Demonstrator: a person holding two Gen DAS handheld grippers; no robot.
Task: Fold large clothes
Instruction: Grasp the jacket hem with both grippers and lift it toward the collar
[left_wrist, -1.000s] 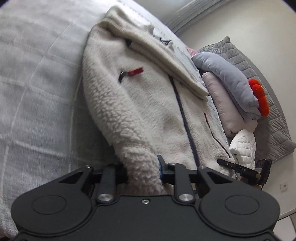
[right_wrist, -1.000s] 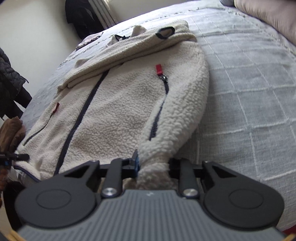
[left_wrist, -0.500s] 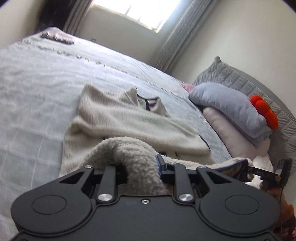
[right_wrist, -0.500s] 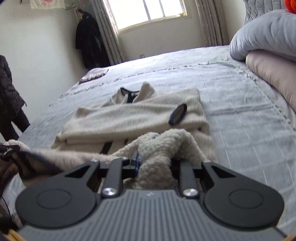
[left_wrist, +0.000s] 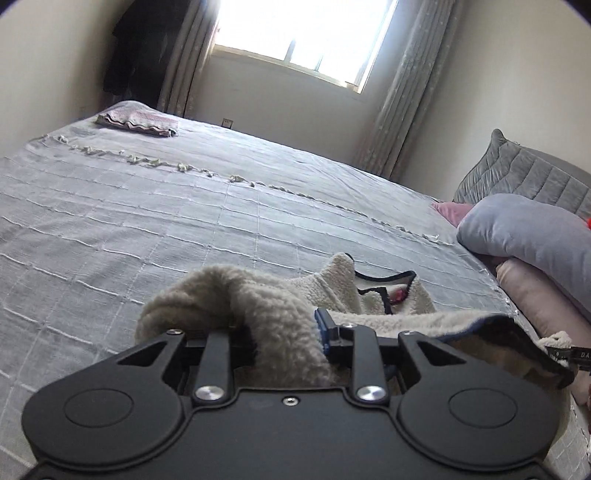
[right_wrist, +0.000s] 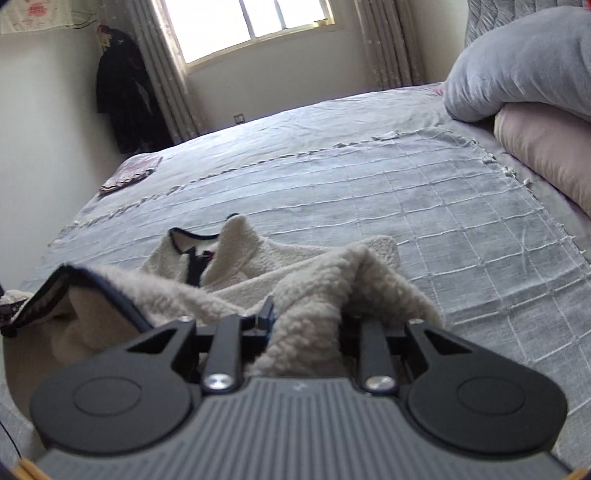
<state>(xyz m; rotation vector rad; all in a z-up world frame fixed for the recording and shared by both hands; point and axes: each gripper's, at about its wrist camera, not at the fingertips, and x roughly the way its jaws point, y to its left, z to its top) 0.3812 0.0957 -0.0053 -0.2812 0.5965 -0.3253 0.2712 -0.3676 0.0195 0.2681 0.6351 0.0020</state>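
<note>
Your left hand-held gripper (left_wrist: 280, 332) and right hand-held gripper (right_wrist: 306, 325) each pinch a bottom corner of the fleece jacket (right_wrist: 258, 266). Both point low over the bed (right_wrist: 406, 192), level, side by side. If one hand leads, the fold may land crooked near the bed's near edge.

left tongs (left_wrist: 284, 332): clamped on fleece | right tongs (right_wrist: 306, 325): clamped on fleece

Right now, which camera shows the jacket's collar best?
The right wrist view: the collar stands open with its dark trim and zipper visible. The left wrist view shows the collar too, but bunched fleece hides its lower edge.
</note>
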